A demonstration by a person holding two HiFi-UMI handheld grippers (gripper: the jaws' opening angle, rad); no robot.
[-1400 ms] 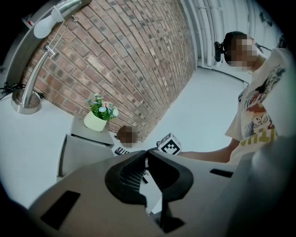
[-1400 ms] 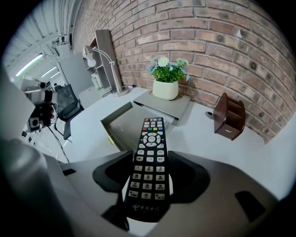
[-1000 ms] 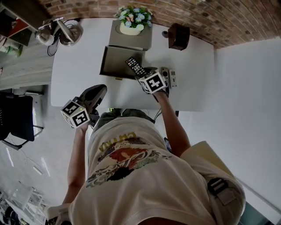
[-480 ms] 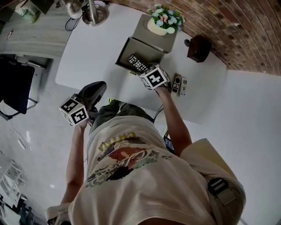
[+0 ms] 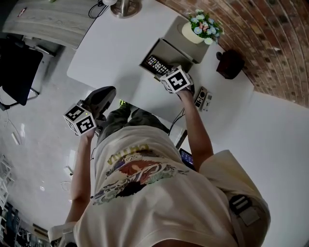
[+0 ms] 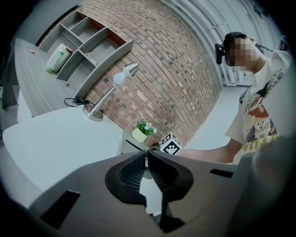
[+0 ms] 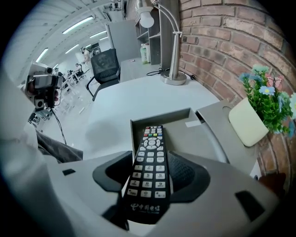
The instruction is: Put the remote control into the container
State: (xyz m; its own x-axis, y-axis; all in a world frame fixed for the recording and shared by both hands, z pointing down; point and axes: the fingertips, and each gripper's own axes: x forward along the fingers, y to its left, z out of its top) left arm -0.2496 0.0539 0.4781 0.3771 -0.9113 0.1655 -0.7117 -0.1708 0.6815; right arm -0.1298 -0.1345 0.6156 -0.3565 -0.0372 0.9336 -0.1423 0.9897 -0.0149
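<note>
Head view: the right claw holds the remote control over the grey container on the white desk; the left claw hangs beside the desk.
Left gripper view: jaws together, empty.
Right gripper view: jaws clamp the remote's lower half.

Right claw holds the remote control over the grey container on the white table

Near end of the remote control hidden under the right gripper in the head view, lamp cut by the 12 o'clock edge, small devices at the gripper's 4 o'clock too small to identify
</note>
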